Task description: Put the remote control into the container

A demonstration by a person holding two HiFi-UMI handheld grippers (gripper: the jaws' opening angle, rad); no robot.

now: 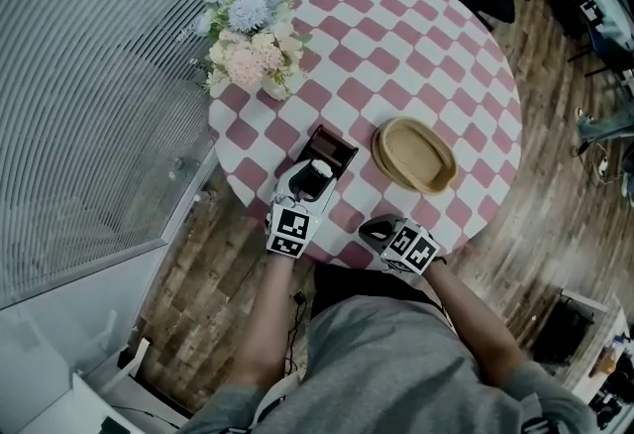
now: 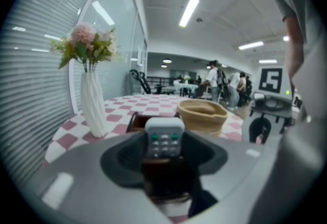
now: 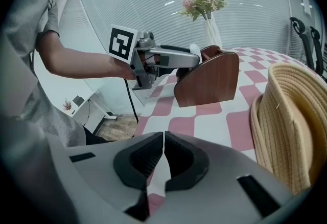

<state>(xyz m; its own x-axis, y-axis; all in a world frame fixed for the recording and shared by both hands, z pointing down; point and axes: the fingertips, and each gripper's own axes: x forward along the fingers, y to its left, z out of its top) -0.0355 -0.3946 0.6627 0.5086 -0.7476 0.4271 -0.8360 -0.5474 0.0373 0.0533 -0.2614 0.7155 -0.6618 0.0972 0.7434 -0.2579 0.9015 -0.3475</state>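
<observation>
Head view, table: a round table under a smooth pink-and-white chequered cloth (image 1: 396,46). A bunch of pastel flowers (image 1: 253,41) stands at the far-left edge, clear of the work.
Head view, container: a dark brown open-topped wooden container (image 1: 337,143) sits near the person's edge. A shallow oval woven-straw basket (image 1: 414,155) lies empty just to its right.
Head view, left gripper: the left gripper (image 1: 315,178) reaches over the container's near end, carrying a pale grey plastic remote control (image 1: 321,167).
Head view, right gripper: the right gripper (image 1: 374,230) hovers by the table's near edge, apart from both, probably to keep out of the way.
Left gripper view, fingers: they are spread wide, with the dark pads against the remote's long sides and no gap showing, so I judge it gripped. The remote stands upright with its buttons facing the camera. Its lower end drops behind the container's near wall, so it is partly in but not released.
Left gripper view, vase: a white ribbed vase (image 2: 93,108) holds the flowers.
Right gripper view, fingers: they are closed together with nothing between them.
Right gripper view, container: its smooth wood side is curved, and the remote's pale top shows at the upper rim. The basket's coarse coils are close on the right.
</observation>
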